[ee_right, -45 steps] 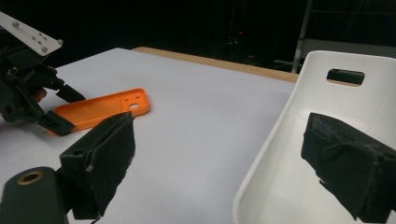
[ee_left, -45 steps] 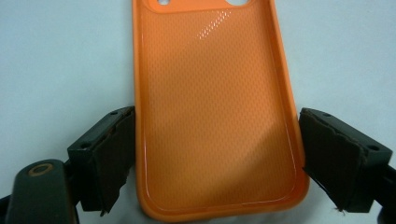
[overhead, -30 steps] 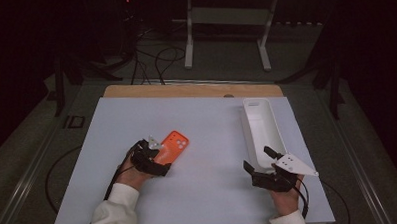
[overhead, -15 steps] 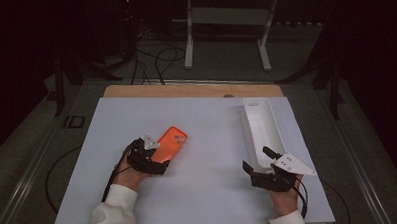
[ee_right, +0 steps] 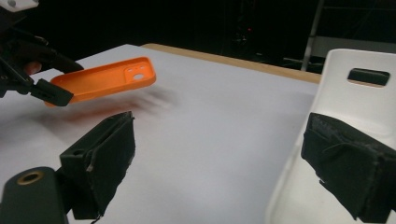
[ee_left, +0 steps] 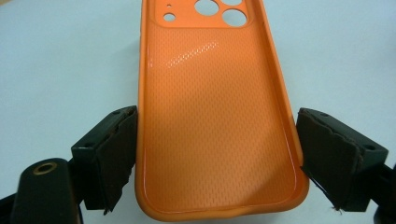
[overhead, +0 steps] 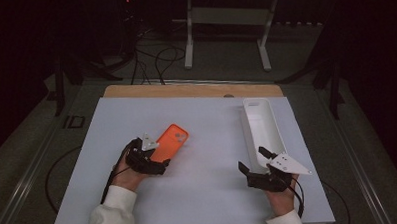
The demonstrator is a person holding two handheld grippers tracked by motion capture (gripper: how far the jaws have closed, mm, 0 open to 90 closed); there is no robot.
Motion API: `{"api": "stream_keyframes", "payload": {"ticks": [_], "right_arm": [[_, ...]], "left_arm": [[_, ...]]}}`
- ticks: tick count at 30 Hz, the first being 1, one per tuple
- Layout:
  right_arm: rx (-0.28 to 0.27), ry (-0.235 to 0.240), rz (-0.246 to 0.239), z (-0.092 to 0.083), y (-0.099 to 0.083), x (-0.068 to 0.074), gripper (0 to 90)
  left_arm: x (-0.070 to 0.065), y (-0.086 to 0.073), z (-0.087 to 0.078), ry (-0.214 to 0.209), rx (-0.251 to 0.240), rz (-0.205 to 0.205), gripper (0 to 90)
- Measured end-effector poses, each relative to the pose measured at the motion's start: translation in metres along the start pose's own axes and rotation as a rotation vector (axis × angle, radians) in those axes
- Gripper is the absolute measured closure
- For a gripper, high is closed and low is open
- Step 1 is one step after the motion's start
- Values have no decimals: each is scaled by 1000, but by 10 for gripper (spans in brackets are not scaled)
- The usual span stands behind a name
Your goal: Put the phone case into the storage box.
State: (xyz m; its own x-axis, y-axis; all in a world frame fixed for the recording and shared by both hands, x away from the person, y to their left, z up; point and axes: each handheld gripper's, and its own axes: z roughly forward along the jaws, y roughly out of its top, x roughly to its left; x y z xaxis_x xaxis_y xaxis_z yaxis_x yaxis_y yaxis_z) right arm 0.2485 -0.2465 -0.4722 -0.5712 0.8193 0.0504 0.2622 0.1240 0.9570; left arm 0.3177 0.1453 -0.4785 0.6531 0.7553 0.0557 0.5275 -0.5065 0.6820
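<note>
Near the left edge of the table (overhead: 199,192), phone case (overhead: 168,143) clamped across its short end by left gripper (overhead: 149,161), far end lifted and tilted off the surface. By the right edge, right gripper (overhead: 258,165) idle with jaws apart on nothing, beside the near end of the white tray (overhead: 264,124). Risk judged: narrow grip on slick, flexible sides, so case could pivot, bow or slip out during the carry toward the tray; could also clip the tray's rim if brought in low.
</note>
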Motion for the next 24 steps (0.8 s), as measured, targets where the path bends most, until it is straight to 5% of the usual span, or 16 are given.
{"api": "stream_keyframes", "payload": {"ticks": [18,24], "right_arm": [[44,97,-9,26,13,16,89],[72,137,36,40,19,17,75]], "left_arm": [[-16,21,-21,-17,-80,54,165],[-21,28,-26,-30,-104,62,164]]}}
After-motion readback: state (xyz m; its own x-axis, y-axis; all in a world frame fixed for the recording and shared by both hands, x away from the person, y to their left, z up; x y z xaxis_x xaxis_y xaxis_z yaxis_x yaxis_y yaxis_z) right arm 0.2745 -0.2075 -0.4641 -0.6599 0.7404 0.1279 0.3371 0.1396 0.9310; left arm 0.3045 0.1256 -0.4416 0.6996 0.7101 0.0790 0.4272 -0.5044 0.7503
